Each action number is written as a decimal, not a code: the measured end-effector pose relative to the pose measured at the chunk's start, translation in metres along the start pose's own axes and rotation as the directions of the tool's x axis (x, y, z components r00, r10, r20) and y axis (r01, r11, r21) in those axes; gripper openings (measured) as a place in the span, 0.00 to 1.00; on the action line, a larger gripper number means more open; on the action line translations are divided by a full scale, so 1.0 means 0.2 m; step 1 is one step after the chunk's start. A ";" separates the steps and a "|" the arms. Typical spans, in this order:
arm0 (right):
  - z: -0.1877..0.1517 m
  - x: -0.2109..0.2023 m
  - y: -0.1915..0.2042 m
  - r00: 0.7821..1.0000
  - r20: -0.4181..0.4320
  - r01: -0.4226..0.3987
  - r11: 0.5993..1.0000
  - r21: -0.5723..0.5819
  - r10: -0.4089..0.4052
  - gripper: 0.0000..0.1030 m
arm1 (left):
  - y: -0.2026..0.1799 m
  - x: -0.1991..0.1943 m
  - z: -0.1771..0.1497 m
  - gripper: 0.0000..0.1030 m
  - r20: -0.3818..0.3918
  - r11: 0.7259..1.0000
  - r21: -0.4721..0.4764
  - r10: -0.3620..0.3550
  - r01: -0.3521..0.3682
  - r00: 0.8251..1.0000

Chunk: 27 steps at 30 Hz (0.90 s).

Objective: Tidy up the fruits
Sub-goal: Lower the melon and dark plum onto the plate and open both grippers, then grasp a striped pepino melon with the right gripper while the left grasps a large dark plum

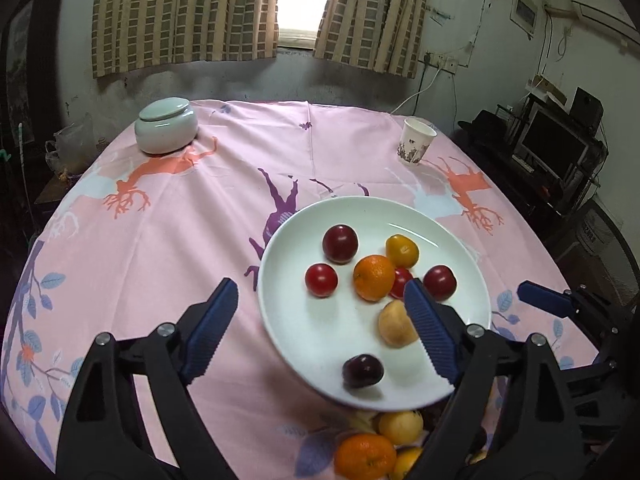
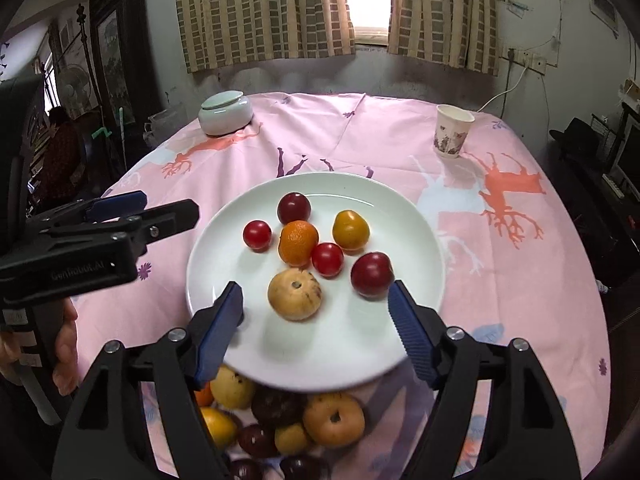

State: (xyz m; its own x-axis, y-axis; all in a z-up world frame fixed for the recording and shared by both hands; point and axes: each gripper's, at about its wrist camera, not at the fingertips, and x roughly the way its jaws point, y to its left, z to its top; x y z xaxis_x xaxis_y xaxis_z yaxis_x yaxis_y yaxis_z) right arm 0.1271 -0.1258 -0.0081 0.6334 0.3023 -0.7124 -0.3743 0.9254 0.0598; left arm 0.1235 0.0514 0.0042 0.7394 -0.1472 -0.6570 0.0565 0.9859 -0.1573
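A white plate (image 1: 304, 320) (image 2: 224, 248) on the pink tablecloth holds several fruits: an orange (image 1: 373, 277) (image 2: 298, 241), red plums (image 1: 340, 244), a yellow fruit (image 1: 402, 251) (image 2: 351, 229), a brown pear (image 1: 396, 325) (image 2: 295, 294) and a dark plum (image 1: 362, 371) near the front rim. More loose fruits (image 2: 288, 420) (image 1: 384, 444) lie on the cloth in front of the plate. My left gripper (image 1: 320, 328) is open above the plate's near left. My right gripper (image 2: 316, 320) is open over the plate's front, empty; it also shows in the left wrist view (image 1: 548, 300).
A pale lidded jar (image 1: 166, 125) (image 2: 225, 113) stands at the far left of the table. A paper cup (image 1: 416, 141) (image 2: 452, 131) stands at the far right. A wall with curtains lies behind. A monitor and shelves (image 1: 556, 148) stand to the right.
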 end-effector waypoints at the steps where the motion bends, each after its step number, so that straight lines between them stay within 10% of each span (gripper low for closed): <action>1: -0.04 -0.06 -0.01 1.000 0.004 0.010 1.000 -0.001 -0.010 0.96 | 0.00 -0.06 -0.04 0.91 0.012 1.000 -0.003 -0.015 0.015 1.000; 14: -0.66 -0.31 0.06 0.975 -0.099 -0.189 0.976 0.109 0.200 0.99 | -0.04 -0.30 -0.68 0.96 -0.079 0.996 0.078 0.054 -0.048 0.995; 16: -0.70 -0.32 0.11 0.968 -0.079 -0.232 0.968 0.099 0.240 0.87 | -0.01 -0.30 -0.72 0.96 -0.096 0.997 0.051 0.059 -0.055 0.994; 18: -0.72 -0.31 0.16 0.965 -0.098 -0.236 0.969 0.067 0.242 0.71 | 0.02 -0.32 -0.74 0.96 -0.095 0.998 0.027 0.053 -0.051 0.994; 27: -0.77 -0.30 0.25 0.977 -0.121 -0.175 0.984 0.015 0.176 0.69 | 0.03 -0.42 -0.78 0.96 -0.069 0.999 0.021 0.047 -0.046 0.996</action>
State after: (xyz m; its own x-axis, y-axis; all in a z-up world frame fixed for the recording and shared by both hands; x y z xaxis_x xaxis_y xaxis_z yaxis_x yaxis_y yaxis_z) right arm -0.0334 -0.1336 -0.0708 0.4709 0.4300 -0.7703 -0.4692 0.8615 0.1941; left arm -0.0435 0.0578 -0.0563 0.6932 -0.1053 -0.7130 0.0362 0.9931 -0.1115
